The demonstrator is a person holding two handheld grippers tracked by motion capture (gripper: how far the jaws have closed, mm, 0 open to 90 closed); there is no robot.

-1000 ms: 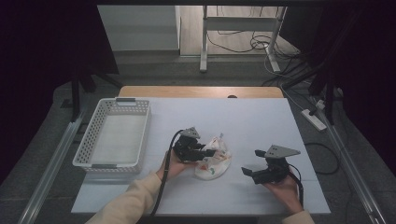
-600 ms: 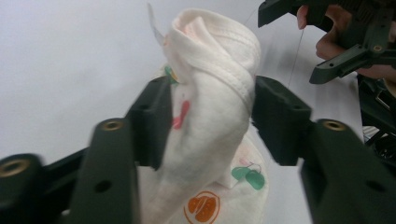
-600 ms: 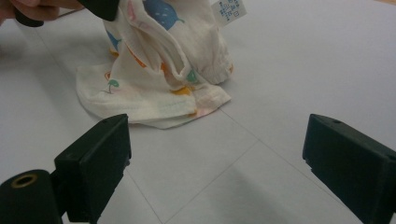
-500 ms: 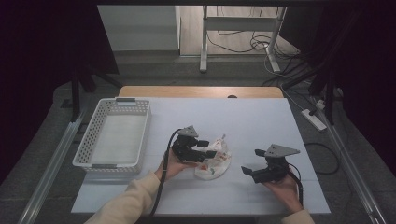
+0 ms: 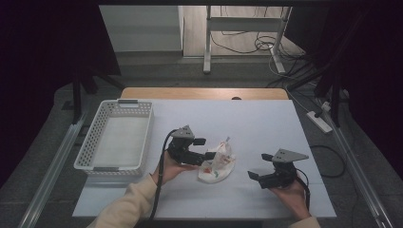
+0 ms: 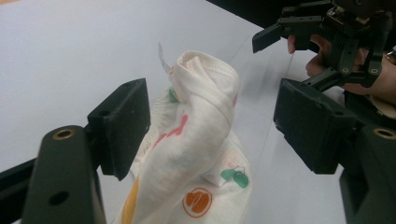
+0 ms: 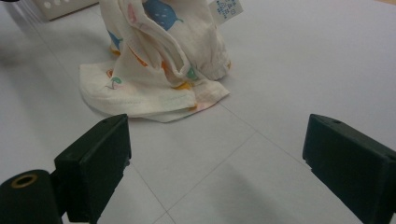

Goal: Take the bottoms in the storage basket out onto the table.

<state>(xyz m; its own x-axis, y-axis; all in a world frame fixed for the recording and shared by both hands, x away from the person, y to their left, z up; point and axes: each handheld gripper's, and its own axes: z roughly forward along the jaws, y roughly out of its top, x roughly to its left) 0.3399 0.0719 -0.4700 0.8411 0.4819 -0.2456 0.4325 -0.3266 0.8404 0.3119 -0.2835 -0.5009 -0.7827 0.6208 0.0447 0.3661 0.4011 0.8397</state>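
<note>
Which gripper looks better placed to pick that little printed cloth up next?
Probably the left gripper: its jaws have just been opening, and the cloth stands bunched right between them without being pinched. The right gripper sits open and apart from the cloth, with bare table between.

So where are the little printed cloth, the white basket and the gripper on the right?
printed cloth (image 5: pixel 217 162), high view, on its bunched-up middle.
white basket (image 5: pixel 144 137), high view, on its right-hand wall.
right gripper (image 5: pixel 260 166), high view, midway between its open fingertips.
</note>
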